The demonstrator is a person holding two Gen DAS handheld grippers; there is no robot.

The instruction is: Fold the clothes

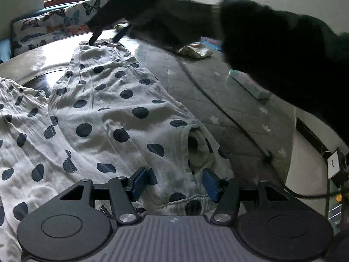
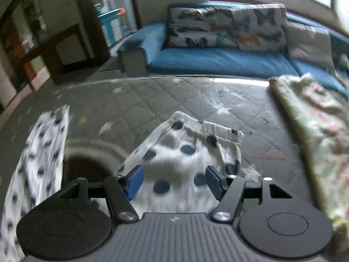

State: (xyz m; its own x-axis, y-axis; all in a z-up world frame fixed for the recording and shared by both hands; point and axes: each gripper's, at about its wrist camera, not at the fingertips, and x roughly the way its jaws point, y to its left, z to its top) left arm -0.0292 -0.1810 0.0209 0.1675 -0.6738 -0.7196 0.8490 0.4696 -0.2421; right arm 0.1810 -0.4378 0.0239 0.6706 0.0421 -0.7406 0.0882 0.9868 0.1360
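Note:
White trousers with dark blue dots (image 1: 113, 113) lie spread on a grey quilted cover with stars (image 1: 229, 100). My left gripper (image 1: 175, 182) is open low over their near end, blue pads either side of a crumpled hem. At the far end my right gripper (image 1: 105, 38), held by a dark-sleeved arm (image 1: 272, 43), is open with its tips at the cloth's edge. In the right wrist view the right gripper (image 2: 173, 182) hovers open above the dotted trousers (image 2: 185, 150), the elastic band (image 2: 207, 126) just ahead. Another dotted part (image 2: 39, 152) lies at the left.
A floral cloth (image 2: 316, 131) lies bunched at the right, also the floral cloth (image 1: 196, 51). Butterfly pillows (image 2: 229, 30) rest on a blue sofa (image 2: 218, 60) behind. A teal box (image 1: 246, 85) sits on the cover. A white adapter (image 1: 333, 166) with cable lies at the right edge.

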